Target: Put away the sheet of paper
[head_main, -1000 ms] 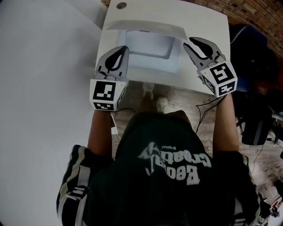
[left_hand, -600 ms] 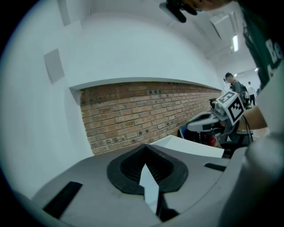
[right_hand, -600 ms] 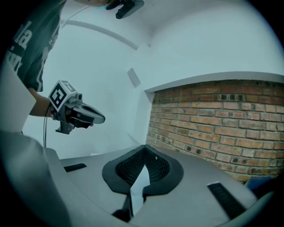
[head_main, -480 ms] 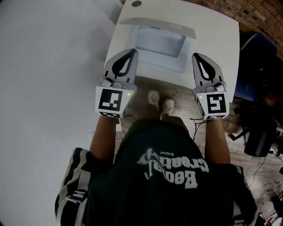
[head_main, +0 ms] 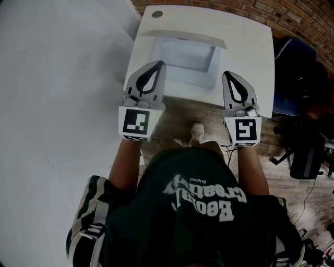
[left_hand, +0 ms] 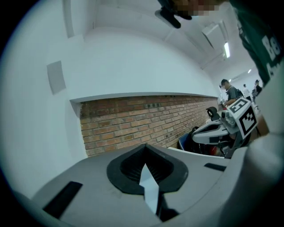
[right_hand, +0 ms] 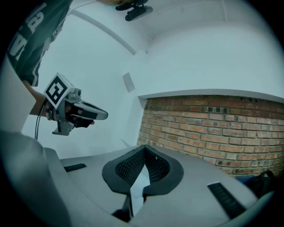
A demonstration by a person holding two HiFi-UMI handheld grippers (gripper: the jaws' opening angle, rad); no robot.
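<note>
My T-shirt (head_main: pixel 198 229) is dark, perhaps deep green, with pale lettering across the chest. Its sleeve (head_main: pixel 88 211) at lower left is striped pale and dark. My left hand-held gripper (head_main: pixel 157 63) and right hand-held gripper (head_main: pixel 229 74) are grey, with black-and-white marker cubes (head_main: pixel 135 123).

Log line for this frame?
left gripper shut | right gripper shut | both level, side by side, facing brick wall | white desk ahead, recess in top
</note>
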